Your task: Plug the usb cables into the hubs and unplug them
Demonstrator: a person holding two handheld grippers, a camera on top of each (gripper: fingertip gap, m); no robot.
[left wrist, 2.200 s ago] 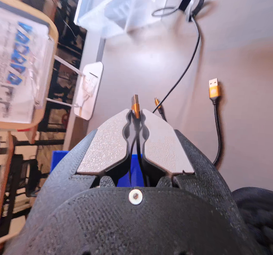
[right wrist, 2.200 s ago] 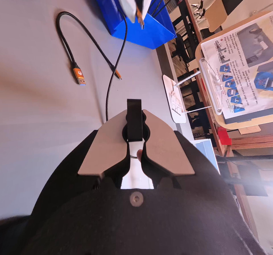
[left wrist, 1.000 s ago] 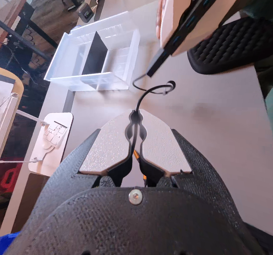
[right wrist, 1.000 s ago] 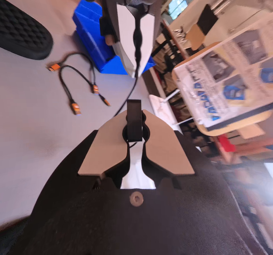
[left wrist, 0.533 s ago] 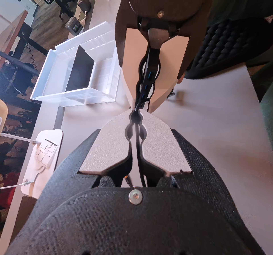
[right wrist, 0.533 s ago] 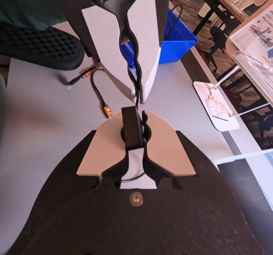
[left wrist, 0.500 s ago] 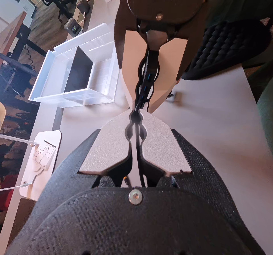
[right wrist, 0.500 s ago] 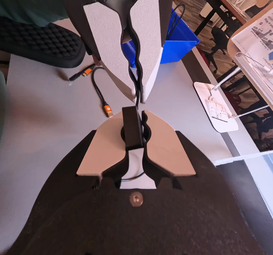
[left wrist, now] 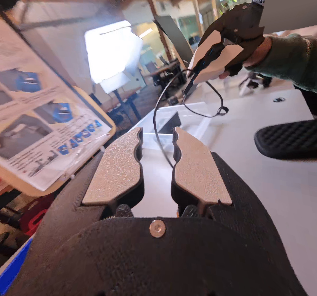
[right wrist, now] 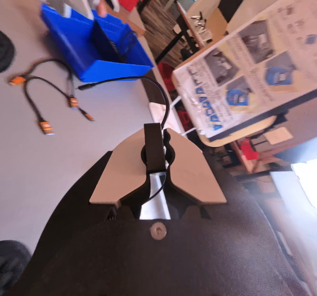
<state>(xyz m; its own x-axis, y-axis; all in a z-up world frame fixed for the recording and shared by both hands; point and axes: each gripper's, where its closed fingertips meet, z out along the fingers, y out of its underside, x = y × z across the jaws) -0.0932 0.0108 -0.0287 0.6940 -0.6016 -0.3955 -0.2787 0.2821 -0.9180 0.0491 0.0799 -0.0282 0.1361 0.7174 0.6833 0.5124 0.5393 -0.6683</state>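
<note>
Two tongs: left tongs (left wrist: 157, 148) open, empty; right tongs (right wrist: 155, 134) grip slim black USB hub (right wrist: 153, 148) w/ thin black cable (right wrist: 165, 106) above pale bench (right wrist: 51, 159).

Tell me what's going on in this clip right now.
A person holds a two-finger tool in each hand over a pale grey table. The right tool is clamped on a slim black USB hub, raised above the table, with a thin black cable hanging from it. The left tool is open and grips nothing. Two black cables with orange plugs lie loose beside a blue plastic bin.
</note>
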